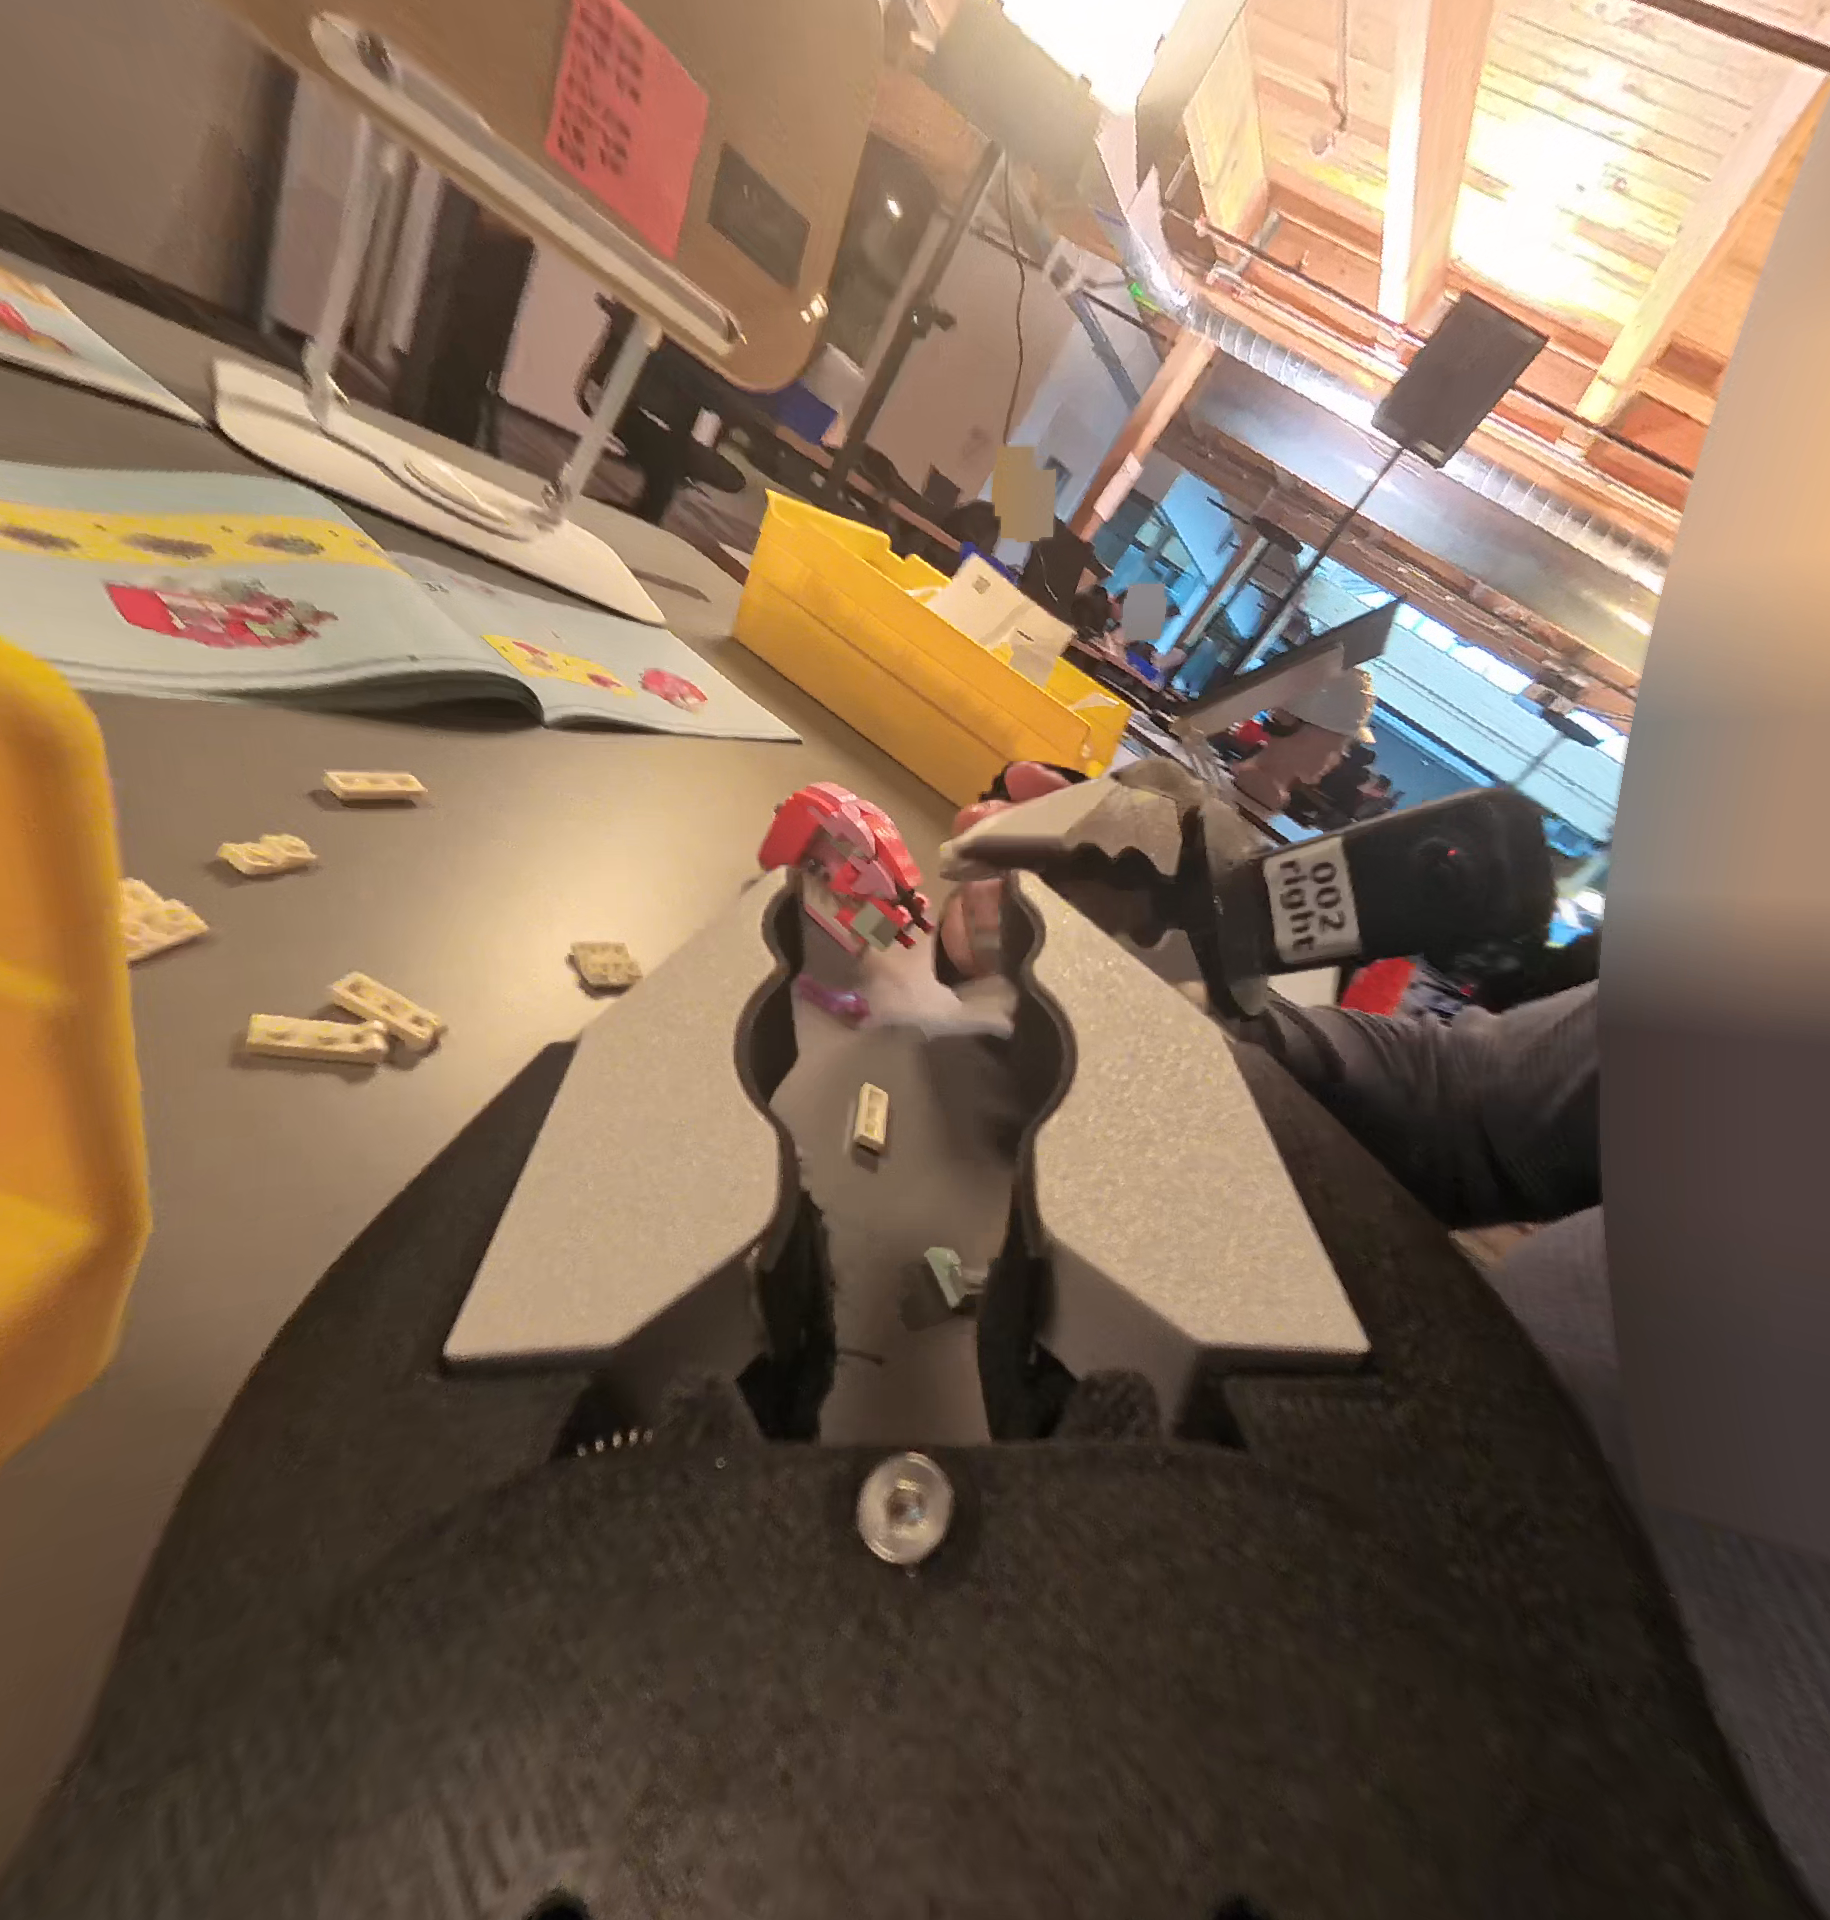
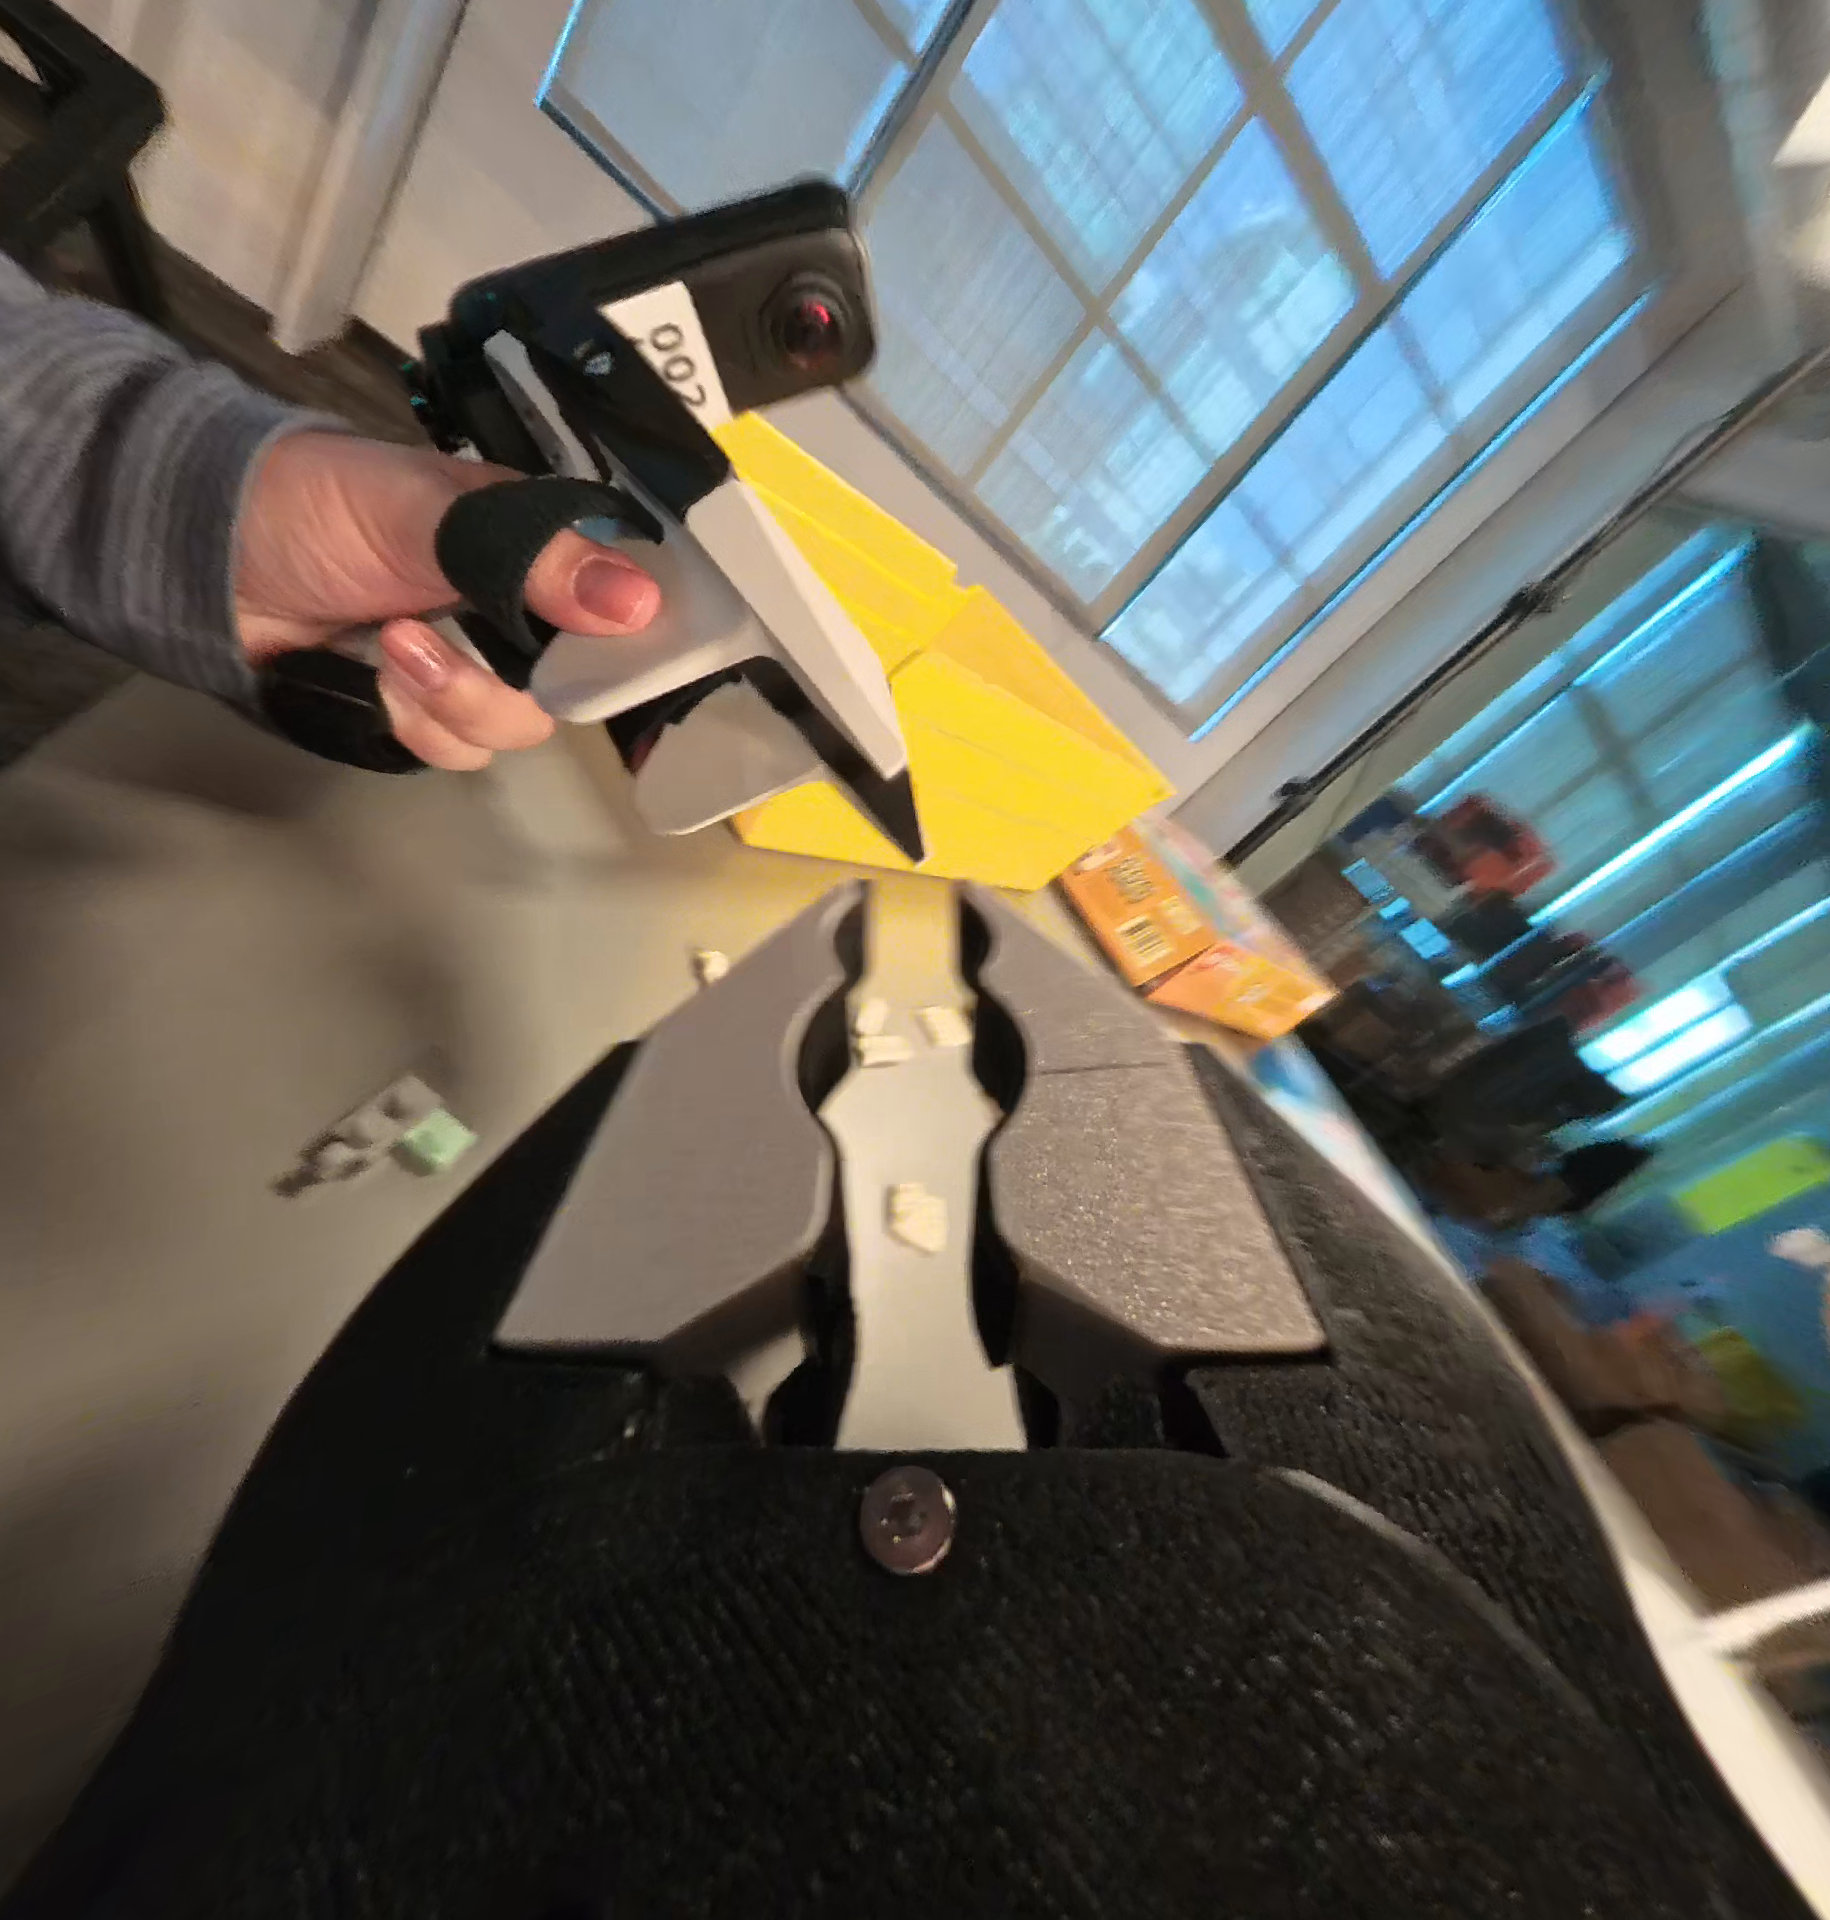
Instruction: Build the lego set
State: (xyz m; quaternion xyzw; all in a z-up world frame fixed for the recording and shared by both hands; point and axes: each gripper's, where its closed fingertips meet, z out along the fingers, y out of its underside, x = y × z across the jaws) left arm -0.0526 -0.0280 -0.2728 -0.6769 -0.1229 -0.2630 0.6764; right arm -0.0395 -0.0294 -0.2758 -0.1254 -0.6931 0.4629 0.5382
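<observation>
In the left wrist view, a small red and pink brick model [image 1: 846, 868] sits at the tips of my left gripper [image 1: 900, 894], close to the left fingertip [image 1: 771, 894]. There is a gap between the model and the right pad, so the jaws are open and do not grip it. A purple piece [image 1: 833, 997] and a cream plate [image 1: 871, 1117] lie on the grey table [image 1: 475, 1143] between the fingers. My right gripper [image 2: 913, 904] is open a little, with nothing between its tips. It also shows in the left wrist view [image 1: 952, 854], pointing at the model. The model does not show in the right wrist view.
Several cream plates [image 1: 345, 1023] lie scattered to the left. Open instruction booklets [image 1: 267, 613] lie behind them. One yellow bin [image 1: 911, 655] stands at the back, another [image 1: 28, 1039] close on the left. Orange boxes [image 2: 1150, 925] and a green piece [image 2: 433, 1138] show in the right wrist view.
</observation>
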